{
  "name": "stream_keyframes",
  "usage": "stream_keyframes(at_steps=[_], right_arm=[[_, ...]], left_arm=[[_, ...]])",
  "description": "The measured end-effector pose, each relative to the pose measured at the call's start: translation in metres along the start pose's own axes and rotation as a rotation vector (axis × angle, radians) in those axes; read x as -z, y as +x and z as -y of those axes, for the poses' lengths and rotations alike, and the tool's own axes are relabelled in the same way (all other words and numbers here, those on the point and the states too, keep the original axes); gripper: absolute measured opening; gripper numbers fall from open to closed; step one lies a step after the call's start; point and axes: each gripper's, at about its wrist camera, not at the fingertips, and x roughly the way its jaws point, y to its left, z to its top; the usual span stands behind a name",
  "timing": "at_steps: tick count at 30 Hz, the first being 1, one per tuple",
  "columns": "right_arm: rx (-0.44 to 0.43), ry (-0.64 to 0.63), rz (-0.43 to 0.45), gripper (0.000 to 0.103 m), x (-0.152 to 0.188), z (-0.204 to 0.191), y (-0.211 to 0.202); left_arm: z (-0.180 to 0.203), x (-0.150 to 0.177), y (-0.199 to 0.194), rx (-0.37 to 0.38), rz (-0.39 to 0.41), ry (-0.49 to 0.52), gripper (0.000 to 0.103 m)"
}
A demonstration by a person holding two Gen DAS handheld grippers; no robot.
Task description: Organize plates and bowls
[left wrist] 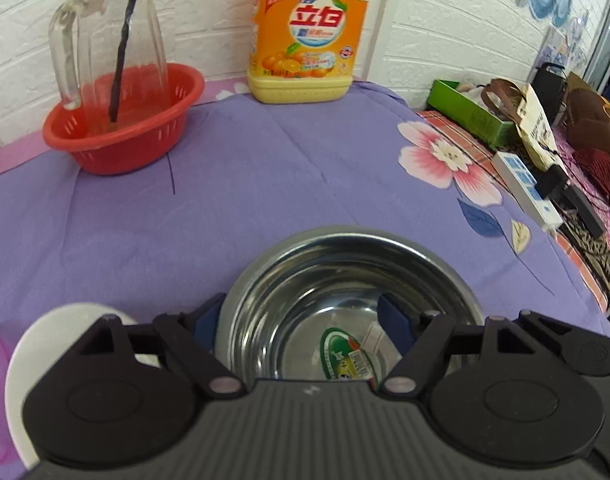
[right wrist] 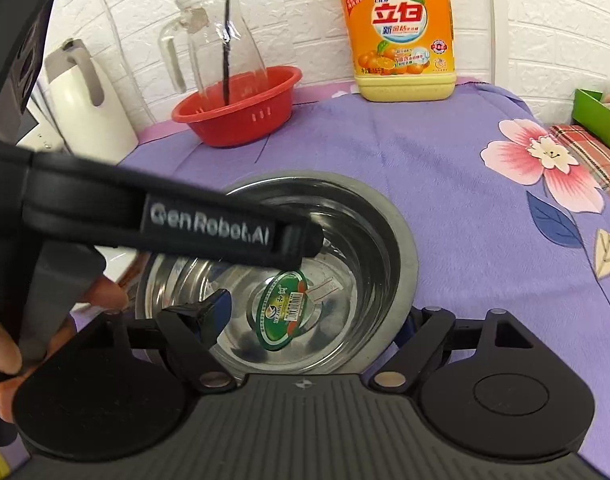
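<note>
Left claw (left wrist: 301,320) straddles steel bowl (left wrist: 345,264) rim, grip unclear.

Both grippers are matte black plastic: left gripper (left wrist: 301,316), right gripper (right wrist: 313,316), blue pads (left wrist: 393,320), silver pivot pins, white "GenRobot.AI" lettering (right wrist: 211,222), probably.

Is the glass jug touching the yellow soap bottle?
Apart. The right wrist view shows the glass jug standing in the red basket, with bare wall and purple cloth between it and the yellow soap bottle.
</note>
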Motion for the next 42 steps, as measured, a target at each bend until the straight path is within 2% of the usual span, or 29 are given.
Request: stream_keyframes(at_steps=[8,18,27,32,42], right_arm=[[0.012,-0.035,0.004,0.103,0.041,-0.03,-0.053],[-0.031,-0.024,-0.009,0.103,0.105,-0.048,-0.106],[-0.038,-0.038,0.0,0.103,0.131,-0.065,-0.128],[-0.045,-0.044,-0.007,0.103,0.146,-0.072,-0.137],[-0.045,-0.07,0.015,0.103,0.175,-0.087,-0.161]], left_arm=[[0.026,0.047,-0.051,0.033,0.01,-0.009,0.077],[0.047,0.124,-0.11,0.056,0.007,-0.016,0.077],[0.052,0.16,-0.138,0.061,0.035,-0.026,0.077],[0.049,0.179,-0.148,0.079,0.023,-0.045,0.077],[0.061,0.217,-0.172,0.078,0.042,-0.007,0.077]])
